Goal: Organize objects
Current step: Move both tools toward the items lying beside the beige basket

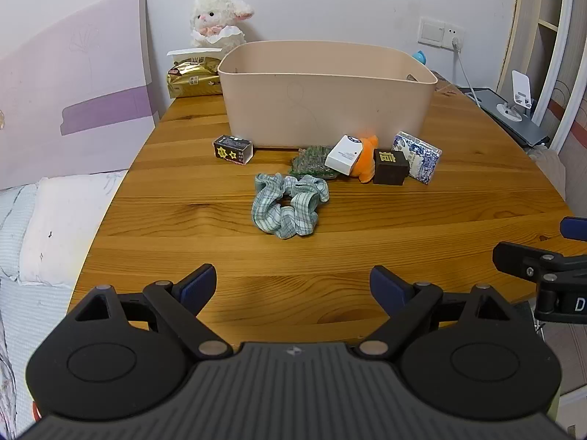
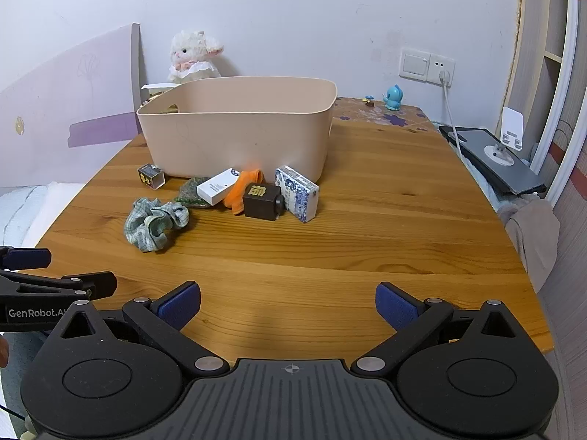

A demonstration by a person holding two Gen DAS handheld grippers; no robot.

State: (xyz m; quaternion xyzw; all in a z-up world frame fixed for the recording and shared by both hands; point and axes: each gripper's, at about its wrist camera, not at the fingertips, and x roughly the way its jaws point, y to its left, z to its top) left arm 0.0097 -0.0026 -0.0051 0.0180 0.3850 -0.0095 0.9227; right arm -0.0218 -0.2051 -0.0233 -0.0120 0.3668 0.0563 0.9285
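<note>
A beige plastic bin (image 1: 326, 99) (image 2: 238, 128) stands at the back of the wooden table (image 1: 293, 242). In front of it lie a checked green scrunchie (image 1: 288, 205) (image 2: 156, 223), a small black box with yellow stars (image 1: 233, 149) (image 2: 150, 176), a green scouring pad (image 1: 312, 163), a white box (image 1: 345, 154) (image 2: 218, 186), an orange soft toy (image 1: 367, 163) (image 2: 244, 190), a dark brown box (image 1: 390, 167) (image 2: 262, 201) and a blue-and-white patterned box (image 1: 418, 156) (image 2: 297, 192). My left gripper (image 1: 292, 288) is open and empty near the front edge. My right gripper (image 2: 288, 306) is open and empty beside it.
A white plush lamb (image 1: 216, 20) and a gold packet (image 1: 192, 79) sit behind the bin. A blue figurine (image 2: 393, 97), a wall socket with cable (image 2: 442, 69) and a phone stand on a dark tray (image 2: 502, 146) are at the right. A bed (image 1: 47, 220) lies left of the table.
</note>
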